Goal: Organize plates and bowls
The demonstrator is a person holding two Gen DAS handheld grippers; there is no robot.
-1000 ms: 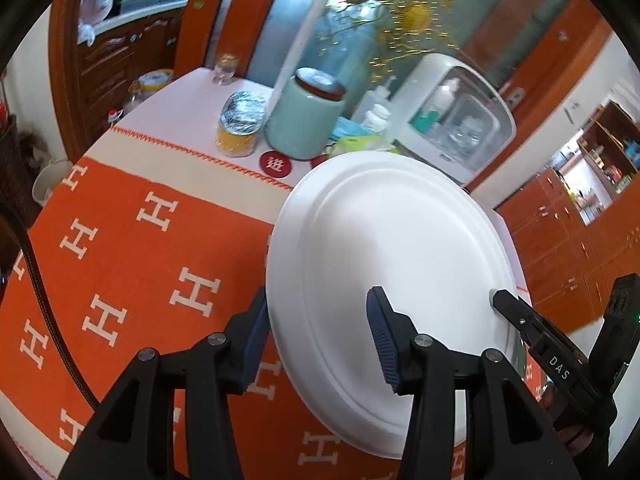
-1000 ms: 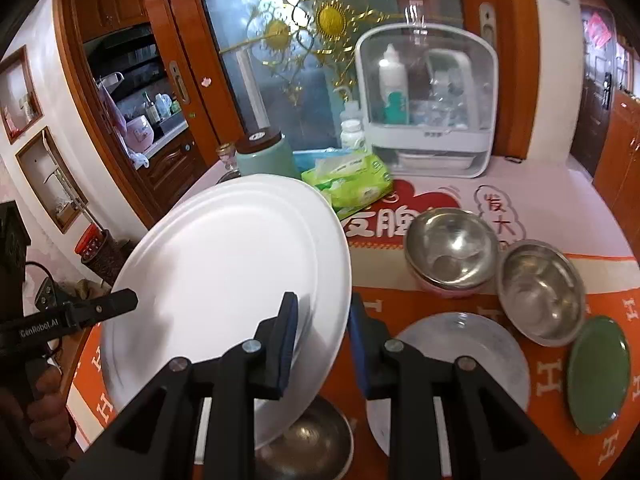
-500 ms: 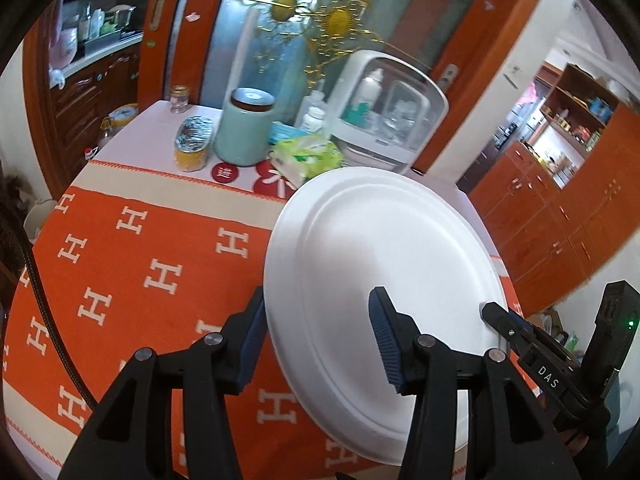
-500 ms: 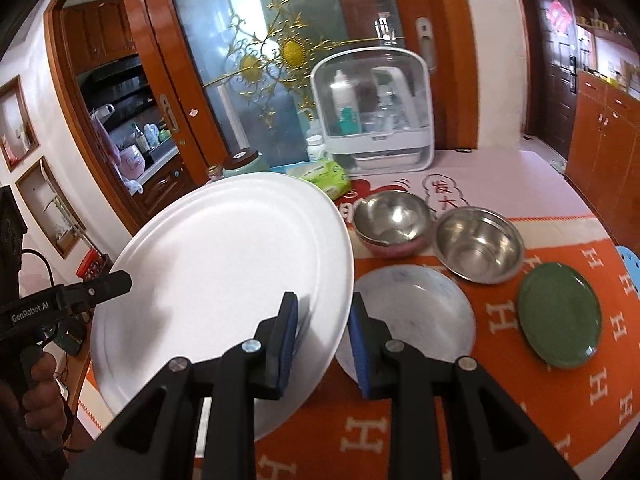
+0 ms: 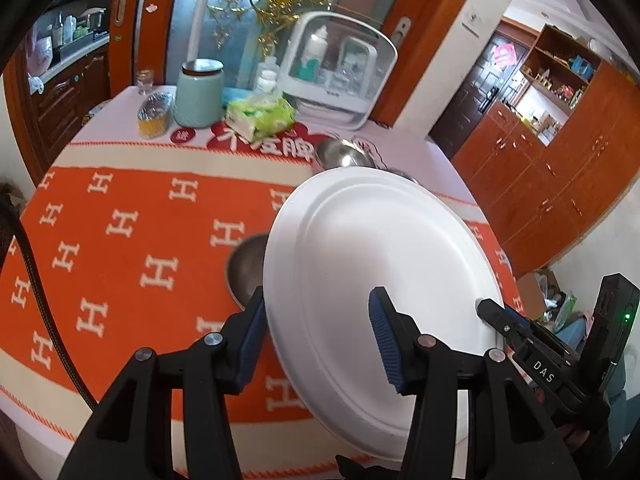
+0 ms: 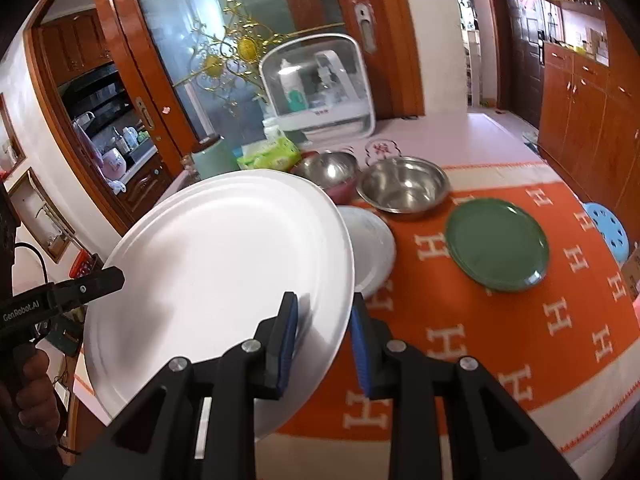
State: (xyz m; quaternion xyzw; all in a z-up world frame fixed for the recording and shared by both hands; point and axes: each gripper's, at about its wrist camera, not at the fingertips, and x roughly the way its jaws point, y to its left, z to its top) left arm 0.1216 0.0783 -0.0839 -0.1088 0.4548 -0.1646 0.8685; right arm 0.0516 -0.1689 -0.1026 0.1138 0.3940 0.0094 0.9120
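A large white plate (image 5: 372, 288) hangs tilted above the orange tablecloth (image 5: 120, 240), held at opposite rims by both grippers. My left gripper (image 5: 318, 300) is shut on its left rim, one pad under the edge and one on the face. My right gripper (image 6: 324, 298) is shut on the right rim of the white plate (image 6: 224, 272). On the table beyond lie a smaller white plate (image 6: 372, 244), a green plate (image 6: 496, 244) and two steel bowls (image 6: 326, 168) (image 6: 402, 188). A third steel bowl (image 5: 246, 268) is half hidden under the held plate.
At the table's back stand a mint jar (image 5: 198, 94), a foil-topped cup (image 5: 154, 114), a green wipes pack (image 5: 260, 114) and a white clear-fronted box (image 5: 336, 72). A blue stool (image 6: 606, 232) sits past the table's right edge. A hand (image 6: 32, 384) holds the left gripper's handle.
Both grippers have carried the white plate to the right across the table, with their hold unchanged. The green plate and the steel bowls have come fully into the right wrist view.
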